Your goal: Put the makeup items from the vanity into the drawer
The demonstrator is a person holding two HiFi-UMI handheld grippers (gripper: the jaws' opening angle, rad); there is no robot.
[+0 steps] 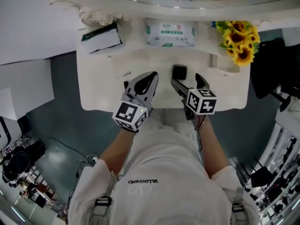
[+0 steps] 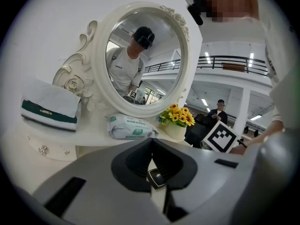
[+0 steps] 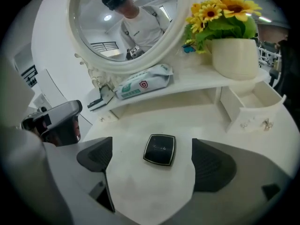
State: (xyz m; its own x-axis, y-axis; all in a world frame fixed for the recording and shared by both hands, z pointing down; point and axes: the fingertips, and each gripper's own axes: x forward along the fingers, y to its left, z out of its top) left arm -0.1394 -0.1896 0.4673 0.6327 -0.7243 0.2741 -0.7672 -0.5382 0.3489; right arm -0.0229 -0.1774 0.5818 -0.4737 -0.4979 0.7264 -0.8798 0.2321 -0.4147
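Note:
A black square compact (image 1: 179, 71) lies flat on the white vanity top (image 1: 103, 88). My right gripper (image 1: 187, 81) stands open just short of it. In the right gripper view the compact (image 3: 159, 149) rests between the two dark pads (image 3: 96, 154) without touching either, so the right gripper (image 3: 153, 146) holds nothing. A small white drawer (image 3: 253, 104) stands pulled open at the right, under the shelf. My left gripper (image 1: 151, 78) hovers over the vanity to the left of the compact, its jaws together; in its own view the left gripper (image 2: 152, 144) points at the oval mirror (image 2: 140, 55).
On the raised back shelf sit a pack of wet wipes (image 1: 170, 34), a pot of sunflowers (image 1: 239, 39) at the right, and a green-and-white tissue pack (image 1: 101, 39) at the left. The vanity's front edge is right by my body. A person (image 2: 218, 112) stands far behind.

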